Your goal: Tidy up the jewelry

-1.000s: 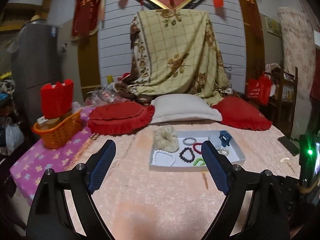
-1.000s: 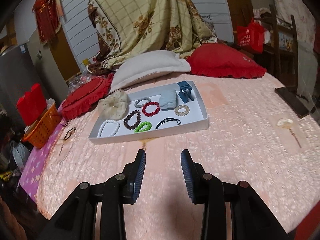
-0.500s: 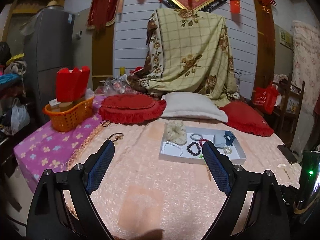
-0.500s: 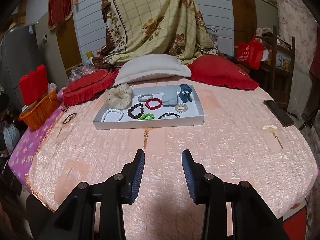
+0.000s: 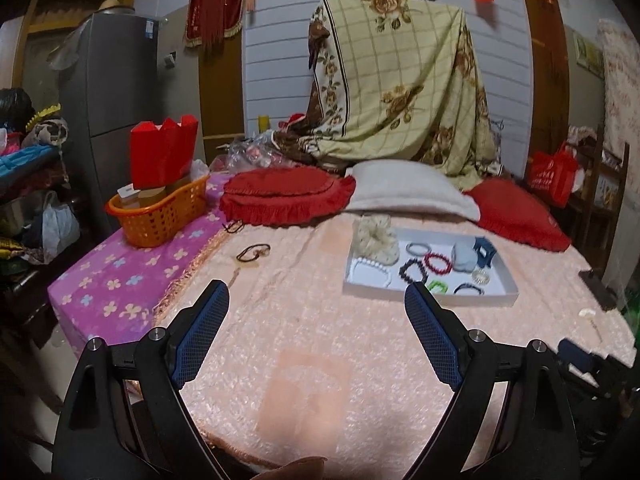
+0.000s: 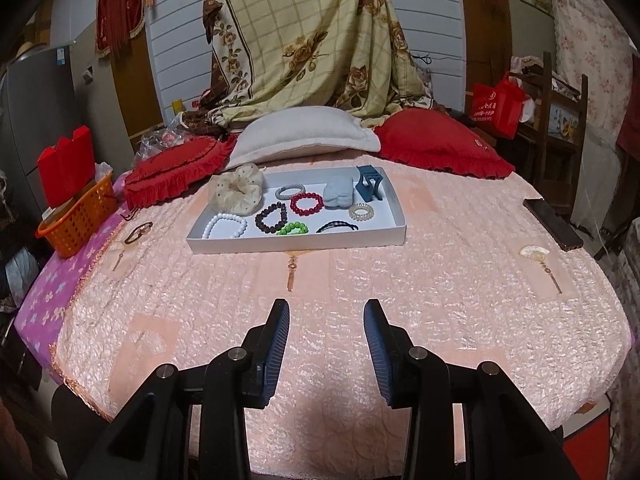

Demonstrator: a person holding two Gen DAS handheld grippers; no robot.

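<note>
A white tray (image 6: pixel 298 243) (image 5: pixel 430 294) lies on the pink bedspread. It holds a cream scrunchie (image 6: pixel 239 189), several bead bracelets in white (image 6: pixel 224 226), dark (image 6: pixel 271 218), red (image 6: pixel 306 203) and green (image 6: pixel 292 228), a blue claw clip (image 6: pixel 369 188) and hair ties. A loose dark bracelet (image 5: pixel 253 252) (image 6: pixel 138 233) lies on the bedspread left of the tray. My left gripper (image 5: pixel 316 304) is open wide and empty, well short of the tray. My right gripper (image 6: pixel 326 312) is open and empty, near the bed's front edge.
Two red cushions (image 6: pixel 176 174) (image 6: pixel 442 144) and a white pillow (image 6: pixel 304 134) line the back. An orange basket (image 5: pixel 158 214) stands at the left on a purple cloth. A dark flat object (image 6: pixel 552 229) and a small fan pendant (image 6: pixel 534 252) lie at the right.
Both grippers have pulled back and up from the tray, so more of the bed shows. The loose bracelet at the left has come into the left wrist view. Jaws unchanged.
</note>
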